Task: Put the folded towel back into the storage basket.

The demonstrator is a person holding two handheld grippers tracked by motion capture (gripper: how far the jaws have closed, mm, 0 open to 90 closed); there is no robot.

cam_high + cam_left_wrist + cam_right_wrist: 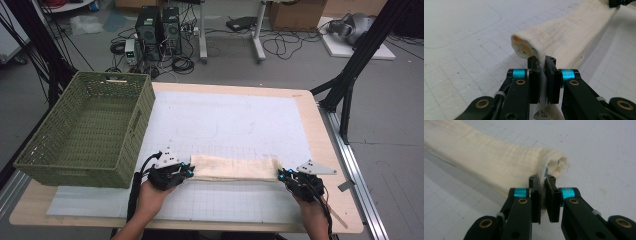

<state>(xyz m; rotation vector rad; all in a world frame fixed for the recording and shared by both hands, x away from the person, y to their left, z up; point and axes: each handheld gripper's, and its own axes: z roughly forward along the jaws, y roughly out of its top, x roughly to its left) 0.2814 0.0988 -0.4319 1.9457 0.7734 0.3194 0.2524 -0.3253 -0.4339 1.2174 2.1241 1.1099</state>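
Both grippers are pinching the cloth beside the basket: left gripper its near end, right gripper its far end.

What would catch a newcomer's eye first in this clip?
A long cream folded cloth lies across the near middle of the white mat, stretched between the two hands. The left tongs are shut on its left end and the right tongs on its right end. To the left, an empty green woven basket sits on the table's left edge.
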